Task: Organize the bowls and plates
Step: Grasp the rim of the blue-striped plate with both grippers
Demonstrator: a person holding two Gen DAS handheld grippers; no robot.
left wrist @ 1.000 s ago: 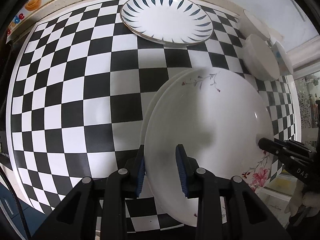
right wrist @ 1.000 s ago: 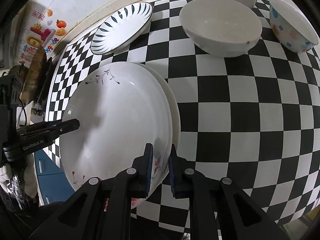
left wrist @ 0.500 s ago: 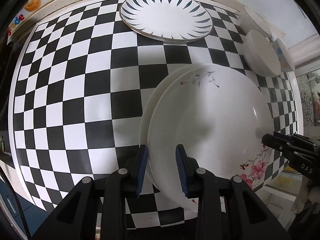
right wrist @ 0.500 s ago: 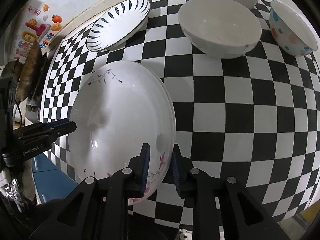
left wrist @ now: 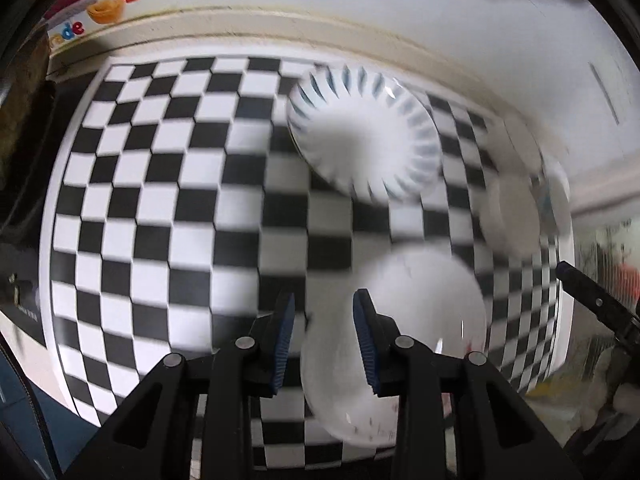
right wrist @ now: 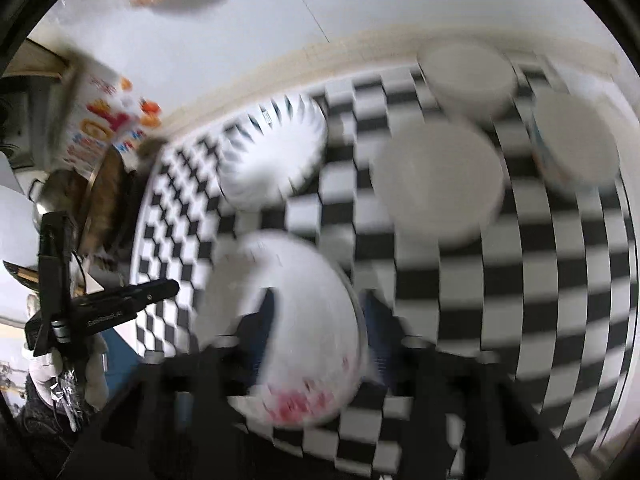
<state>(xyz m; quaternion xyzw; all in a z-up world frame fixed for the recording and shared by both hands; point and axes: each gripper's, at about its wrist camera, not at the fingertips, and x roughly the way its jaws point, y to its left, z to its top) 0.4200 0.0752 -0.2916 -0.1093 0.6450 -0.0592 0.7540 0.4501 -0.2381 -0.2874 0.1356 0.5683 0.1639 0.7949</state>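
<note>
— What changed?
— Both claws, left claw (left wrist: 323,334) and right claw (right wrist: 320,332), have released and backed away; the floral plate (left wrist: 420,312) sits stacked, lower centre (blurry).
— Next, the blue-patterned plate (left wrist: 364,140).

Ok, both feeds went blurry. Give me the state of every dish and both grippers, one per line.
Floral plate: flat on the checkered table, on another plate, ungripped.
Blue-striped plate: flat on the table, apart.
Plain white bowl: upright, looks empty.
Rear white bowl: upright.
Patterned bowl: upright.
Left gripper: open, empty.
Right gripper: blurred, appears open.
</note>
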